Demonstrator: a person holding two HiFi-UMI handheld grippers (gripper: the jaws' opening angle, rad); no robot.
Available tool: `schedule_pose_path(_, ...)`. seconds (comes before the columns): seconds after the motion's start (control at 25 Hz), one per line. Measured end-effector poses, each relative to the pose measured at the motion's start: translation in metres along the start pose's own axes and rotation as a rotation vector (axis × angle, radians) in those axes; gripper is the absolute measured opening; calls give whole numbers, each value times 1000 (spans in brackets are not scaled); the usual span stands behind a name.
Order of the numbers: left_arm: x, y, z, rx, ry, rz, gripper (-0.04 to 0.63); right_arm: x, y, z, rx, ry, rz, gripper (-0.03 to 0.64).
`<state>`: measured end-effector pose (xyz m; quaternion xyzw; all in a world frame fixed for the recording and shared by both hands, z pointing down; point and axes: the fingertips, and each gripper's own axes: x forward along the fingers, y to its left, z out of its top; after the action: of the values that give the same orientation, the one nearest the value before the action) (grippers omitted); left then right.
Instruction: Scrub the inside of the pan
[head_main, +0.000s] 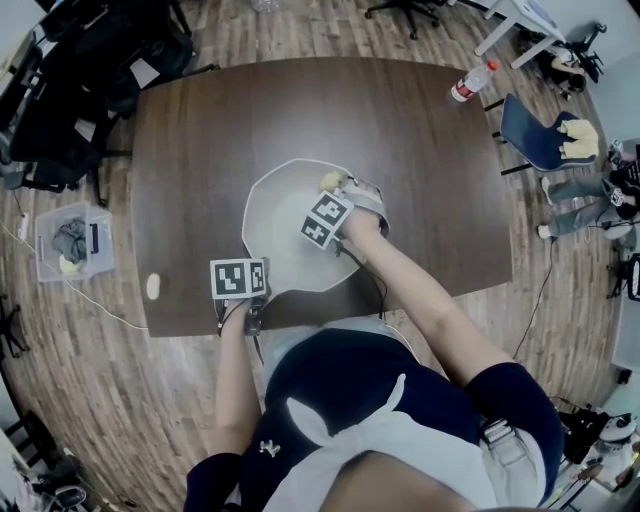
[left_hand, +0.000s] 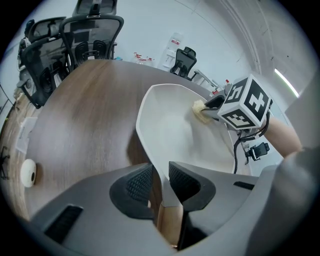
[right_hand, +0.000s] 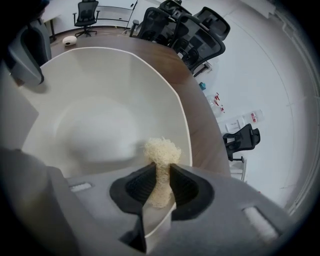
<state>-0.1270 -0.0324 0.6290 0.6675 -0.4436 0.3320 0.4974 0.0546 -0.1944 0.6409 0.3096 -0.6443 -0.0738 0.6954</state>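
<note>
In the head view the marker cubes cover the jaws of both tools, and the left tool (left_hand: 160, 174) hides part of the pan's (head_main: 278, 222) near edge. Its ribbed pads are clamped on the pan's thin near rim. The right tool (right_hand: 161, 172) pinches a pale, fibrous scrubber (right_hand: 162, 149) at the pan's far right inner wall. The pan is white, smooth and angular, and sits near the middle of the dark wood desk (head_main: 300, 110). A plastic bottle (head_main: 472, 82) lies at the far right, and a small white round object (head_main: 152, 287) at the near left.
</note>
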Motion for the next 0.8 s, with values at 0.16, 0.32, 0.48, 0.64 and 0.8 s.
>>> schedule_pose_path(0.16,2,0,2,0,-4,4,92,2,5,-8,-19,40,35,80)
schedule_pose_path(0.32,3,-1,0,-17,-4,4,91,2,15,-19,-31,96,101,81)
schedule_pose_path(0.48,2,1,1,-30,-6,12,91,2,27,-28,-58,162,185,81)
schedule_pose_path(0.64,1,1,-2,-39,-10,17,91,1,37,-36,-72,215,248,81)
schedule_pose_path(0.8,1,2,-1,-42,-23,19,91,0,48,-43,-86,264,316,81)
